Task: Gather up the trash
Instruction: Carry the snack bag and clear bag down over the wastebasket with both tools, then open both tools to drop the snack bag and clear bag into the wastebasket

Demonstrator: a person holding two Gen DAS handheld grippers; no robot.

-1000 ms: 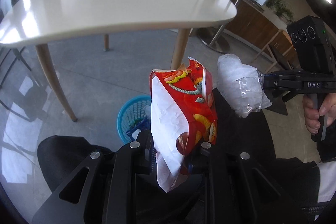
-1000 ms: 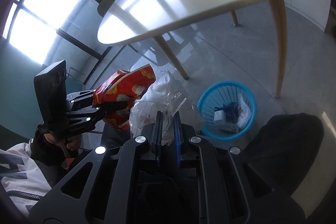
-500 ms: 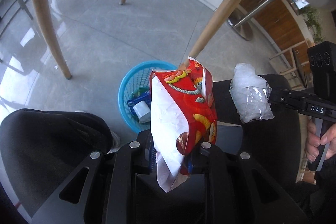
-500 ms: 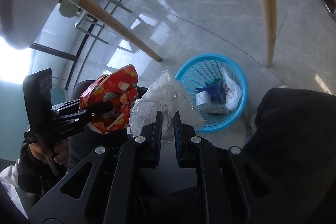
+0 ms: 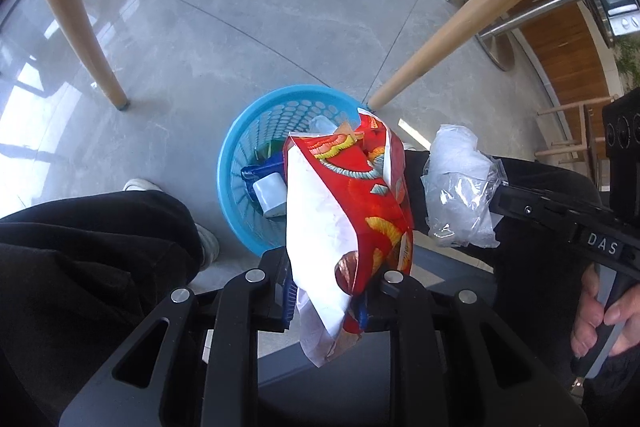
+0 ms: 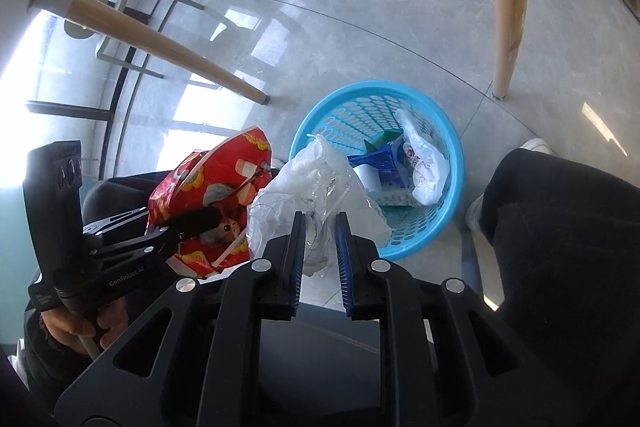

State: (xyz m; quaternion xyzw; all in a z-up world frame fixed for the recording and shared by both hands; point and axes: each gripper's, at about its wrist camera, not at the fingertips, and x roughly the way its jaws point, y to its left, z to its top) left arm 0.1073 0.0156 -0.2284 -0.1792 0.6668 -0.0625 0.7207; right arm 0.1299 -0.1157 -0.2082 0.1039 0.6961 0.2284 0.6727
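Note:
A red snack bag (image 5: 352,195) with a white inner side stands upright in my left gripper (image 5: 328,267), which is shut on its lower part. It hangs over the near rim of a blue plastic basket (image 5: 240,147) on the floor. A crumpled clear plastic bag (image 6: 312,179) sits between the blue pads of my right gripper (image 6: 319,223), whose jaws are opening, with a visible gap around the plastic. It hangs over the basket's (image 6: 452,135) near left rim. In the right wrist view the left gripper (image 6: 212,219) and snack bag (image 6: 208,179) are at the left.
The basket holds a blue packet, a white cup (image 5: 272,195) and a white bag (image 6: 424,167). Wooden table legs (image 5: 76,11) (image 6: 508,7) stand around it. The person's black trouser legs (image 5: 80,247) (image 6: 560,227) and white shoes (image 5: 140,185) flank the basket.
Both grippers have come down from table height toward the basket, which now looks larger and closer. The right gripper's pads have parted from nearly touching to a clear gap.

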